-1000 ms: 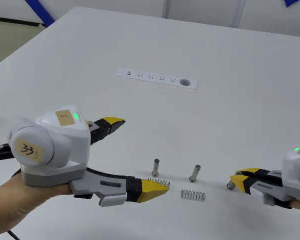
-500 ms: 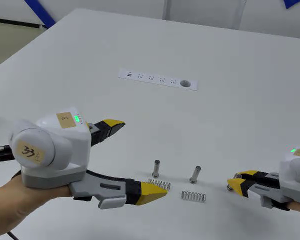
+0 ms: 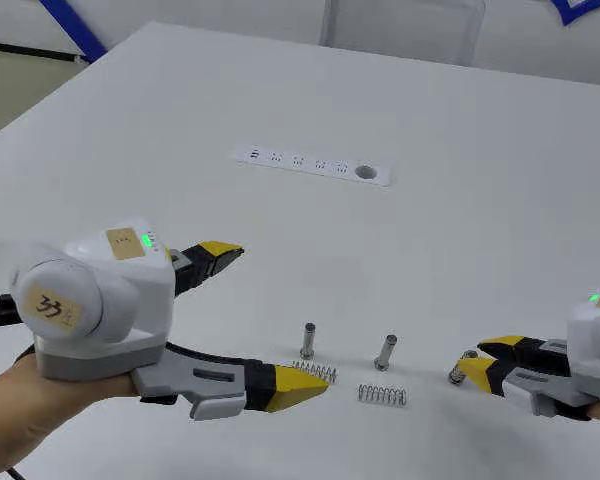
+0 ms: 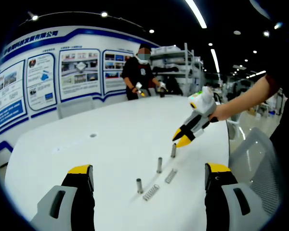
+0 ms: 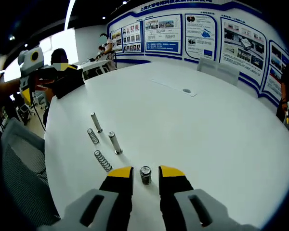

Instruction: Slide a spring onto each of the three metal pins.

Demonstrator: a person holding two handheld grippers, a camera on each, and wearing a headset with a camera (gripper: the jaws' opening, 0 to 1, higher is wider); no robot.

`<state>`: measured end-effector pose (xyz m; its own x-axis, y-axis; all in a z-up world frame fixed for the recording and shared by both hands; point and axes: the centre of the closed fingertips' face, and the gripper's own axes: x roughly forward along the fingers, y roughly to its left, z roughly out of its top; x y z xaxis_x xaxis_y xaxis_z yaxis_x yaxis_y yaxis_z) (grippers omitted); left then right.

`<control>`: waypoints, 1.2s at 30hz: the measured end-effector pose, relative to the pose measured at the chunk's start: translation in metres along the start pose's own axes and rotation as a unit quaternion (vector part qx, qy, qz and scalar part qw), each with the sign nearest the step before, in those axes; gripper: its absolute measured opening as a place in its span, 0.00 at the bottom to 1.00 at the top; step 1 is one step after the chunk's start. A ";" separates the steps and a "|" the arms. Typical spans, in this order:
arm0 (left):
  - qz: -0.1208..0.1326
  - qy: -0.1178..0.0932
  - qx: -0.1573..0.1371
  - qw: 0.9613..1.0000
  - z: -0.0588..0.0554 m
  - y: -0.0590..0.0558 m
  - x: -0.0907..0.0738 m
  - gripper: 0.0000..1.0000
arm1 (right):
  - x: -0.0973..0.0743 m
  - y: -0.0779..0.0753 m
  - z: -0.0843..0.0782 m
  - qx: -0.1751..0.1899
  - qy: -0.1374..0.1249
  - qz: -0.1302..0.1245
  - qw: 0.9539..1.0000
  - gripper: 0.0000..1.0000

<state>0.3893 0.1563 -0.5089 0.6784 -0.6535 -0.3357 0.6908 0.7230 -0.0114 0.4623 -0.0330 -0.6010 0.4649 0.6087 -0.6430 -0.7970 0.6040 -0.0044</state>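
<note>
Right gripper view, hazard: near pin, upright on the table, sits between your right gripper tips; closing off-centre would likely topple it. Jaws: right, narrowly parted, flanking that pin, no contact seen. Left gripper: spread wide, empty, lower tip just beside one spring; other spring loose nearby. Left pin and middle pin stand bare.

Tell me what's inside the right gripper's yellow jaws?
A metal pin with a spring round it stands between the right gripper's tips, touching neither. Whether the spring reaches its foot is too small to tell.
</note>
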 end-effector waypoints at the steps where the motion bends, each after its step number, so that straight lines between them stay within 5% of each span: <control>1: 0.001 0.001 0.001 1.000 0.000 0.000 -0.001 0.98 | -0.003 0.000 0.003 -0.009 -0.001 -0.001 1.000 0.22; 15: 0.017 -0.004 -0.002 1.000 0.001 0.005 -0.011 0.98 | -0.011 0.030 0.034 -0.046 -0.033 0.040 0.998 0.23; 26: 0.018 0.006 -0.006 1.000 -0.008 0.006 -0.013 0.97 | 0.009 0.074 0.010 -0.121 0.019 0.097 0.988 0.23; 36: 0.022 0.011 -0.011 1.000 -0.013 0.011 -0.012 0.97 | 0.035 0.083 -0.007 -0.131 0.052 0.113 0.983 0.23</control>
<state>0.3853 0.1746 -0.5175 0.7018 -0.6161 -0.3577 0.6549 0.7556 -0.0166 0.4101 0.0351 -0.6291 0.2333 0.6474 -0.7256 -0.9539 0.2973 -0.0415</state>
